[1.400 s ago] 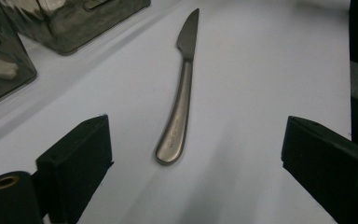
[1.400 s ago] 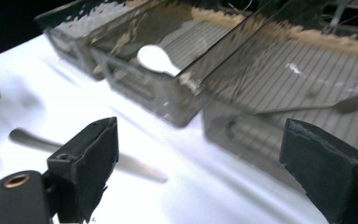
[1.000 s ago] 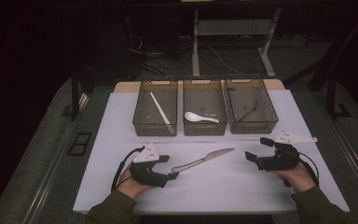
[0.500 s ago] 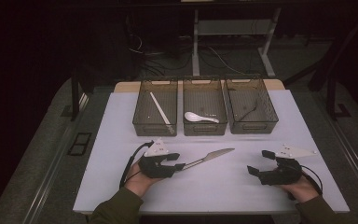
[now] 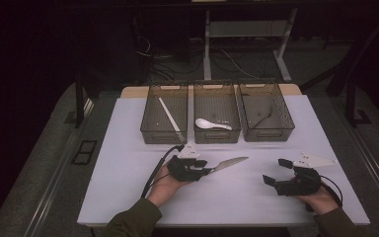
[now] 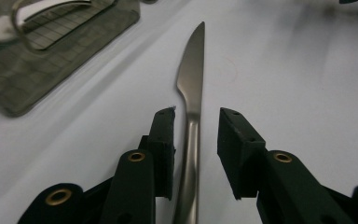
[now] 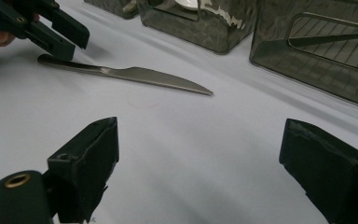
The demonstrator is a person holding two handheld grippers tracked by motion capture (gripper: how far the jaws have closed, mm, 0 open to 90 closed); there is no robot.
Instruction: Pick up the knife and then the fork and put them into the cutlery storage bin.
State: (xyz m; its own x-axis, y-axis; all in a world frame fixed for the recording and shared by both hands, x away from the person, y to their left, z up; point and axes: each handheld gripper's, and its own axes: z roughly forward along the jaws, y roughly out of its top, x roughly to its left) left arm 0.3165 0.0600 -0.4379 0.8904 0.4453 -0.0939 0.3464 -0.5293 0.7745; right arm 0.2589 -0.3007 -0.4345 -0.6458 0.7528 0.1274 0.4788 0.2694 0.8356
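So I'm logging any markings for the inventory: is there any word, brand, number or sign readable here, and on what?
None can be read. The knife between the left gripper jaws shows bare metal, no stamp visible. The three bins, the white spoon and the table sheet carry no visible label. The right gripper shows plain black pads.

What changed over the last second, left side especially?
The left gripper slid along the table to the knife, and its jaws have just been closing around the handle; a gap still shows on both sides, so there is no grip yet. The right gripper drew back a little toward the near edge, jaws wide. The knife, the three bins and the white spoon stayed put.
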